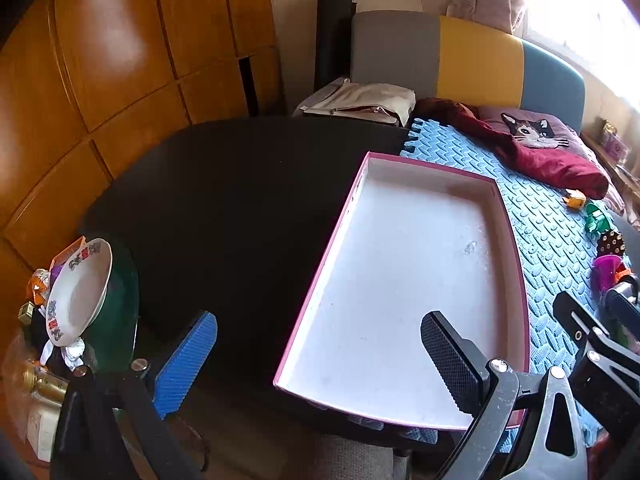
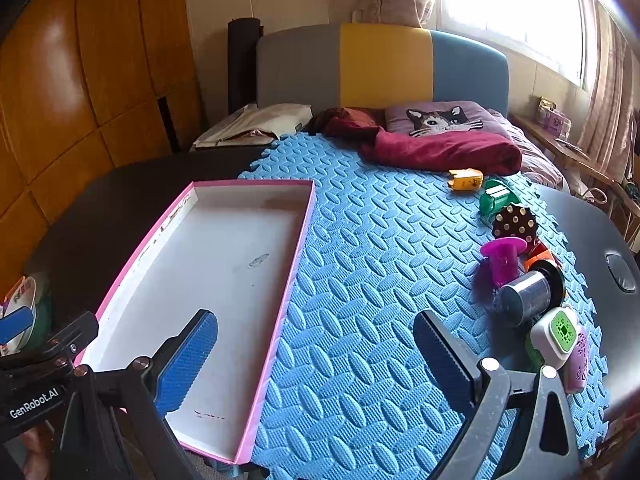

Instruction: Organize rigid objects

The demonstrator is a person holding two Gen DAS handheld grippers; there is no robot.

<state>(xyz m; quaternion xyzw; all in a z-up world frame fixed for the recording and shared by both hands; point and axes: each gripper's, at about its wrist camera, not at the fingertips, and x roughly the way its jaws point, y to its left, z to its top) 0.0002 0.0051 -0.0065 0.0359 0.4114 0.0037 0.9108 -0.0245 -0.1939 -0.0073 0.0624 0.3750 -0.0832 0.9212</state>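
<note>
On blue mat [image 2: 360, 280], pink-rimmed tray [image 2: 224, 280], long axis running away

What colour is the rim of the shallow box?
Pink rim, white inside; the right wrist view shows it best.

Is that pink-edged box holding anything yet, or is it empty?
Empty. The pink-edged box shows only its bare white floor with faint marks in both views; the small toys all lie outside it on the blue foam mat.

text: "GenRobot.AI" | on: left tongs' black body [image 2: 34, 402] | view: right wrist | colour: white
</note>
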